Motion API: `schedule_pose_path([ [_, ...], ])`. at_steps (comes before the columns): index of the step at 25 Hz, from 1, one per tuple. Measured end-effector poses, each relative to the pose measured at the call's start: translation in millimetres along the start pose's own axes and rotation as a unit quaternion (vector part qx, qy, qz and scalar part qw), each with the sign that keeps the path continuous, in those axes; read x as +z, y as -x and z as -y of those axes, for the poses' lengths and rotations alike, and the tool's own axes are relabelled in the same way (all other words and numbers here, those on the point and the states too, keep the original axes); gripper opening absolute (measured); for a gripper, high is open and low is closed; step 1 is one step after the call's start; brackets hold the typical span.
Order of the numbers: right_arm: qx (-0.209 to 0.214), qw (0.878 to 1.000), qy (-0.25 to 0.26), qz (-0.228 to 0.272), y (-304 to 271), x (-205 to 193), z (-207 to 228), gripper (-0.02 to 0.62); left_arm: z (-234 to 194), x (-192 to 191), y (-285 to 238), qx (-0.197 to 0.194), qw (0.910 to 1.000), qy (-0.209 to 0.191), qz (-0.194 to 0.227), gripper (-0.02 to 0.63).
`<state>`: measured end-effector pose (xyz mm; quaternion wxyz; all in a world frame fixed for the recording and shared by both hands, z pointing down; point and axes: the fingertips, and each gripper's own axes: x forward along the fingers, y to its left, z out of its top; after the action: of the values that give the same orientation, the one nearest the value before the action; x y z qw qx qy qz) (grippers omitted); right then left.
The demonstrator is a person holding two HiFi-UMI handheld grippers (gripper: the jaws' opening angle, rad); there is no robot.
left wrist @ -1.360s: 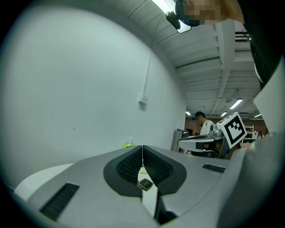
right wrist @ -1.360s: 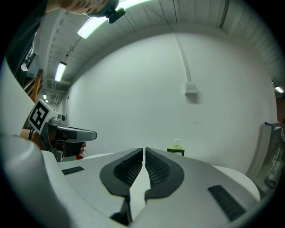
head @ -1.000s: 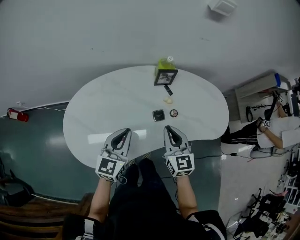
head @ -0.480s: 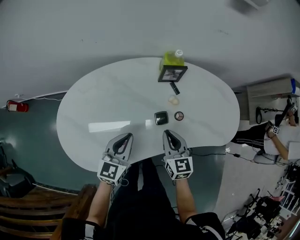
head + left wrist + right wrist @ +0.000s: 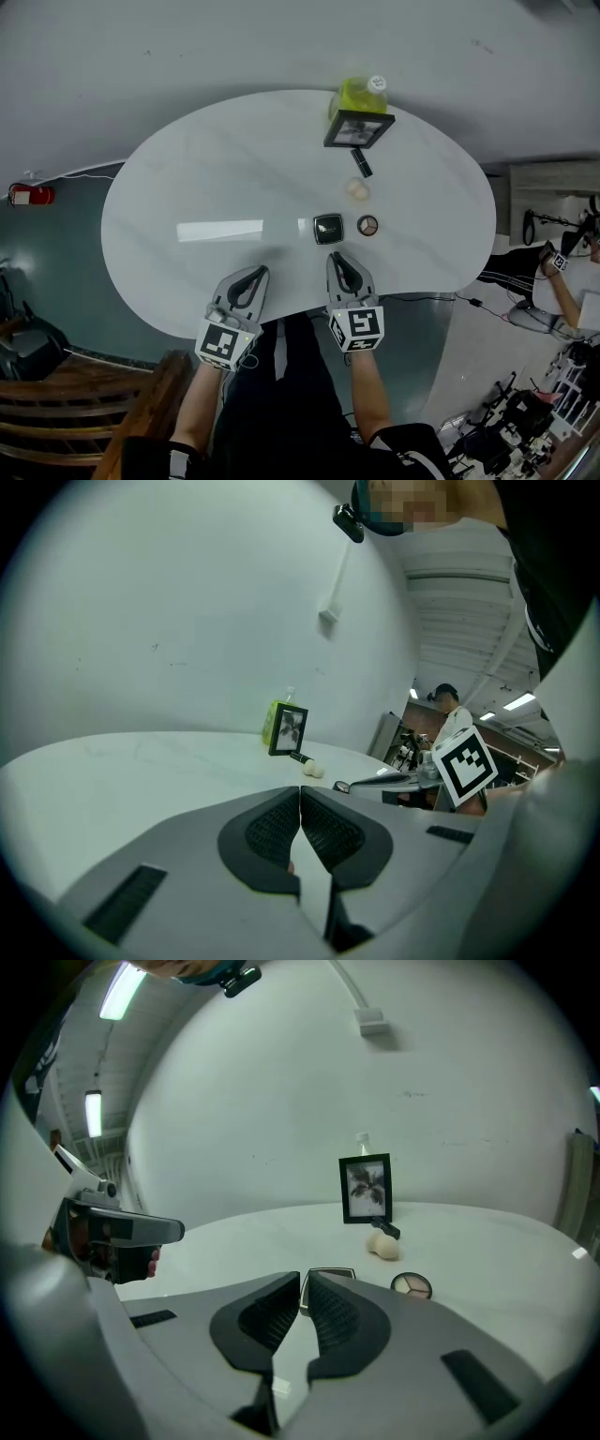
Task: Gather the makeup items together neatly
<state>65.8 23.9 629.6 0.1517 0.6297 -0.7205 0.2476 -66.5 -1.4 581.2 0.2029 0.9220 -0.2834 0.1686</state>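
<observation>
Left gripper (image 5: 249,277): jaws clenched, empty, at near bench (image 5: 187,187) edge.
Right gripper (image 5: 339,264): jaws clenched, empty.
Next, likely: open right jaws, approach square compact (image 5: 328,228) low.

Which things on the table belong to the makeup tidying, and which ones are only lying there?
For the job: square compact, round palette, sponge, black tube.
Only lying there: picture frame, green bottle.
</observation>
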Motion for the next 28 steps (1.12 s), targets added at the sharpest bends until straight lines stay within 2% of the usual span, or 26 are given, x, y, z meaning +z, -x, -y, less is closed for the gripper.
schedule_pose_path([
  [4, -0.009, 1.000, -0.013, -0.006, -12.0, 0.6, 7.7, 0.043, 1.1, -3.0, 1.7, -0.001, 1.0000, 0.008, 0.001, 0.020],
  [5, -0.012, 1.000, -0.016, -0.010, -15.8, 0.9, 9.6, 0.063, 0.6, -1.7, 1.8, 0.000, 0.9999, 0.010, 0.004, 0.020],
  [6, -0.016, 1.000, -0.018, -0.014, -20.1, 0.8, 11.6, 0.163, -0.4, 0.5, 1.8, 0.002, 0.9999, 0.012, 0.009, 0.020],
  [7, -0.021, 0.999, -0.020, -0.019, -24.6, 0.3, 13.7, 0.204, -1.6, 2.6, 1.6, 0.004, 0.9998, 0.013, 0.012, 0.020],
  [10, -0.029, 0.999, -0.023, -0.035, -37.5, -3.5, 18.9, 0.250, -4.5, 3.7, 0.6, 0.006, 0.9998, 0.015, 0.008, 0.020],
  [16, -0.043, 0.997, -0.032, -0.051, -50.1, -12.8, 24.1, 0.280, -8.5, -3.0, -0.8, 0.008, 0.9997, 0.023, -0.007, 0.020],
  [23, -0.043, 0.996, -0.035, -0.069, -59.1, -25.7, 26.4, 0.285, -11.0, -9.0, -6.8, 0.006, 0.9994, 0.033, -0.009, 0.020],
  [28, -0.056, 0.995, -0.014, -0.086, -63.3, -30.4, 26.7, 0.285, -13.7, -11.2, -6.3, 0.009, 0.9993, 0.035, -0.013, 0.020],
])
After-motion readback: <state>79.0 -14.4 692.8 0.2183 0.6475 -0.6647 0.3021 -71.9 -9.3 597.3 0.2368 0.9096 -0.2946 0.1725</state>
